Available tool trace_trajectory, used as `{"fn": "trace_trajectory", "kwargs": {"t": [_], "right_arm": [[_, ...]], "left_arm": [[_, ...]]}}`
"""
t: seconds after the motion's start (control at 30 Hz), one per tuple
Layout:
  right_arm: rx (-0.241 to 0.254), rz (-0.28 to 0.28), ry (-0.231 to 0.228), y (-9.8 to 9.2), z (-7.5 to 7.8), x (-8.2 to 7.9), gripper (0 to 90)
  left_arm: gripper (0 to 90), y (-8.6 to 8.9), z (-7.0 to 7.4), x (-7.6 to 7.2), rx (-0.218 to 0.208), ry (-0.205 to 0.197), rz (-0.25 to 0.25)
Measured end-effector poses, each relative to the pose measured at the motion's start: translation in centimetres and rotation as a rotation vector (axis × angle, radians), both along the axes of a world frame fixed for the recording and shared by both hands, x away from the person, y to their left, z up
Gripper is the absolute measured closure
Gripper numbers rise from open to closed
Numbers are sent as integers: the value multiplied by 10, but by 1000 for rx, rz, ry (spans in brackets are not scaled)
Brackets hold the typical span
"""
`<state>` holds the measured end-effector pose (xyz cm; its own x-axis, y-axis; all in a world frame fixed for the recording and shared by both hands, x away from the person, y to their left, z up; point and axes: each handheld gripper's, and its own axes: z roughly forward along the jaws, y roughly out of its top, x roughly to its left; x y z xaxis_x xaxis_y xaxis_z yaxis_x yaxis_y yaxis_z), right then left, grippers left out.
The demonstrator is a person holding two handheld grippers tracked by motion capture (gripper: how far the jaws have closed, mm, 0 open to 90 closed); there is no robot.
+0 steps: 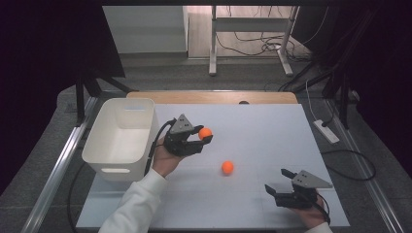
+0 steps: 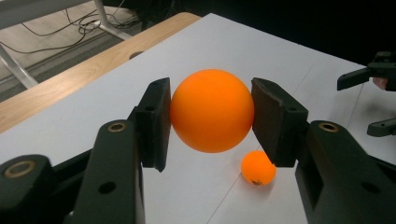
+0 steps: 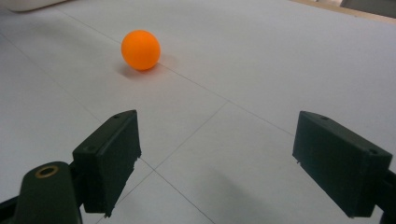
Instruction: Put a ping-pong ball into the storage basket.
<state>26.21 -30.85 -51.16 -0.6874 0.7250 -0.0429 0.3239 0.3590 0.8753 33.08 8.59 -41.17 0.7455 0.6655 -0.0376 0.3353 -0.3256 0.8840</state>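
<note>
White bin (image 1: 119,141); desk frame (image 1: 250,36)

White bin (image 3: 28,4) cut off by the top edge in the right gripper view, person's forearms cropped at bottom edge.

I find no legible text, label, brand, number or sign in any view. The only marking is a small dark print on the ball (image 2: 258,168) lying on the table, seen from my left gripper view; it is too small and blurred to read.
</note>
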Motion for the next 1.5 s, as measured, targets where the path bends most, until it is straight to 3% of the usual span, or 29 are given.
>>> {"fn": "trace_trajectory", "kwargs": {"t": [0.77, 1.5], "right_arm": [[-3, -3, -1, 0, 0, 0, 149], [-6, -5, -1, 0, 0, 1, 149]], "left_arm": [[500, 13, 16, 0, -19, -32, 21], [500, 36, 31, 0, -53, -53, 64]]}}
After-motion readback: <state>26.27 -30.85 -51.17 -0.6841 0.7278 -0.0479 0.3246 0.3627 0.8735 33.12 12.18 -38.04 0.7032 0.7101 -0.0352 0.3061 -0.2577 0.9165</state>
